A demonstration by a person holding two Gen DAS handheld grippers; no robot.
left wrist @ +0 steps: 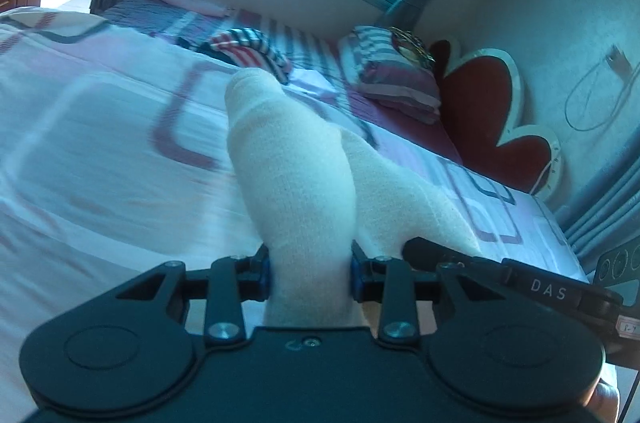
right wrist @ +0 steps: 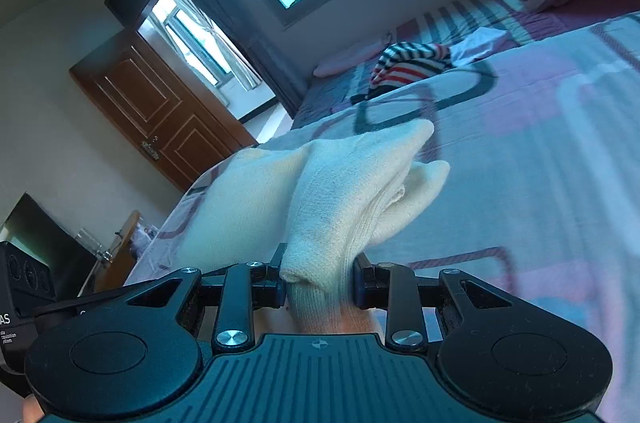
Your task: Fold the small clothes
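Observation:
A cream knitted sock [left wrist: 288, 167] is lifted above the bed, stretched between both grippers. My left gripper [left wrist: 310, 273] is shut on one end of it, the fabric bunched between the pads and standing up in front of the camera. My right gripper [right wrist: 320, 281] is shut on the other end of the cream sock [right wrist: 352, 183], which folds over and spreads toward the left of that view. The right gripper's black body [left wrist: 520, 283] shows at the lower right of the left wrist view. The left gripper's black body [right wrist: 24, 287] shows at the lower left of the right wrist view.
The bed's pink and white patterned cover [left wrist: 100, 143] lies below. A striped red, white and dark garment [left wrist: 252, 51] lies farther up the bed, with a striped pillow [left wrist: 392, 75] by the red headboard [left wrist: 480, 95]. A wooden door [right wrist: 160, 111] and a small side table [right wrist: 116, 247] stand beside the bed.

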